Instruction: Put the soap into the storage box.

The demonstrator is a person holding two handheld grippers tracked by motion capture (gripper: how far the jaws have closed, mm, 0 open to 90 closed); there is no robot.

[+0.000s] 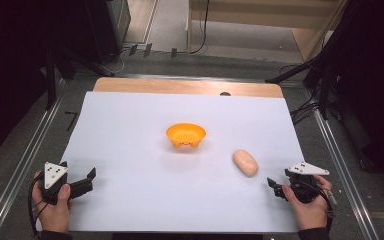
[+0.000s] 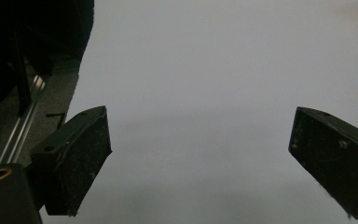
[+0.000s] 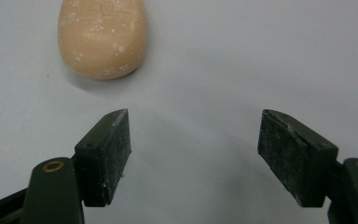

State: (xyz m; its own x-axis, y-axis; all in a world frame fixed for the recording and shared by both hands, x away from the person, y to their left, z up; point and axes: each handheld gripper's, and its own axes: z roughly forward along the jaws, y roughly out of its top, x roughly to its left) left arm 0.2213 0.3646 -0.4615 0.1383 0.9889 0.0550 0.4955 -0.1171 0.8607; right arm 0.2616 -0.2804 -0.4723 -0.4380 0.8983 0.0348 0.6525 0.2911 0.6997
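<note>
Where writing might be: plain potato [image 1: 245, 162], unmarked bowl [image 1: 185, 135].

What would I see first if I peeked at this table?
A bright orange bowl sits in the middle of the white table cover. To its right lies a peach-coloured, potato-shaped lump, apart from the bowl. Near the front edge, a hand at each side holds a black gripper: the left gripper and the right gripper, whose empty jaws point toward the lump.
</note>
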